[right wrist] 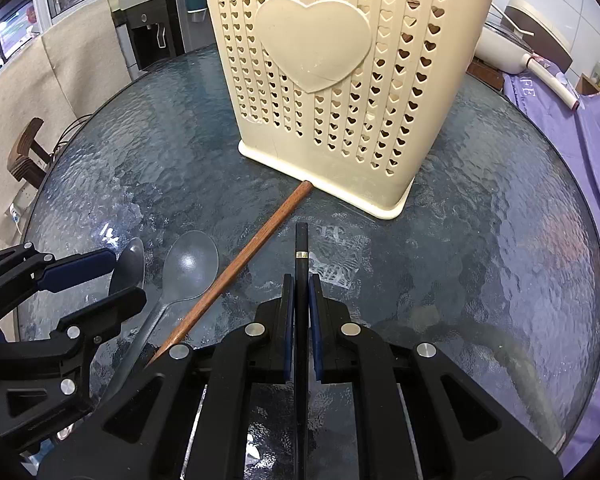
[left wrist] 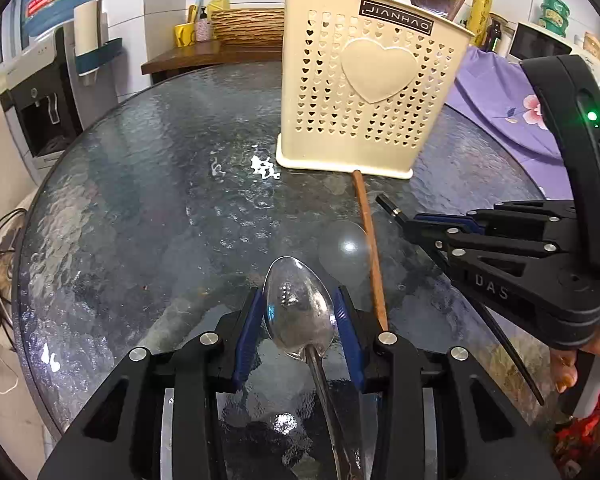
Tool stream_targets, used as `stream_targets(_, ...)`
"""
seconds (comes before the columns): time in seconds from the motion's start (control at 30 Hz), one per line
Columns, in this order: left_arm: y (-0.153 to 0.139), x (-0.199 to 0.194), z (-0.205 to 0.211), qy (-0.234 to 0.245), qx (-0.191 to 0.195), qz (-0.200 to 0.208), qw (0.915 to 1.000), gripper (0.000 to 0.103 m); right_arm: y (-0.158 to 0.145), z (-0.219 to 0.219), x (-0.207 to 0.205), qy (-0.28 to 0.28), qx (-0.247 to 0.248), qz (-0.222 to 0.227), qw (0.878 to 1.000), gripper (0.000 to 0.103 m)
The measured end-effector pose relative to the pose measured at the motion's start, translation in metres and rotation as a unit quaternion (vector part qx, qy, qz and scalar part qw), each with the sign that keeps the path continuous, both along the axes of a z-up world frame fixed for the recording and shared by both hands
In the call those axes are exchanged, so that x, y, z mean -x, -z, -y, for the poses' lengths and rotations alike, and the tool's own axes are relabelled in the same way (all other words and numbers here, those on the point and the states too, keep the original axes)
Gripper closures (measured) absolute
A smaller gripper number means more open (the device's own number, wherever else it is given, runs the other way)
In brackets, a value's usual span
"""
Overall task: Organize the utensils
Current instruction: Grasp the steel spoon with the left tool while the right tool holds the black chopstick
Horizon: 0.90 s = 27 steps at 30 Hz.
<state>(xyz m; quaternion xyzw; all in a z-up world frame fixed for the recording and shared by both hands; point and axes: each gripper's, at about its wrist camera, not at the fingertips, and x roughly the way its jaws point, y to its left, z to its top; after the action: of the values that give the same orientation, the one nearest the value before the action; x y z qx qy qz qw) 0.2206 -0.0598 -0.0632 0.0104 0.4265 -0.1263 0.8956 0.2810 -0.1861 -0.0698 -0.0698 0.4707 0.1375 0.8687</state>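
gleaming steel spoon (left wrist: 300,312) loose between parted left gripper (left wrist: 300,320) pads — right gripper (right wrist: 300,320) tight on slim black chopstick (right wrist: 301,248)

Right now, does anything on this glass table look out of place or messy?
Yes. A brown chopstick lies loose on the glass table, its tip touching the base of the cream utensil holder, beside a clear plastic spoon. A white smear marks the glass by the holder.

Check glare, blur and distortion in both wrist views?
Left wrist: fisheye bends the round textured glass table; white glare patches by the cream perforated utensil holder, highlights on the shiny metal spoon; focus sharp.
Right wrist: same barrel distortion, dark vignette corners; soft glare spot on the clear plastic spoon; black chopstick crisp.
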Motion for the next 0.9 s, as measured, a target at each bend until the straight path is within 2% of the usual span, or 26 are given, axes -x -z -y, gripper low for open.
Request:
stream_targets(0.27,0.002,-0.006,0.002,-0.006,-0.012,0.004,0.9999,0.067,0.000,0.000,0.000,0.000,0.000,0.000,1.000,0.095)
stream_targets(0.6,-0.008,-0.001,-0.001,0.004,-0.001,0.015,0.9999,0.067,0.000,0.000,0.000,0.000,0.000,0.000,1.000,0.095)
stream_targets(0.9,0.001,-0.001,0.006,0.010,-0.023,0.002,0.9997,0.067,0.000,0.000,0.000,0.000,0.001,0.000,1.000,0.095)
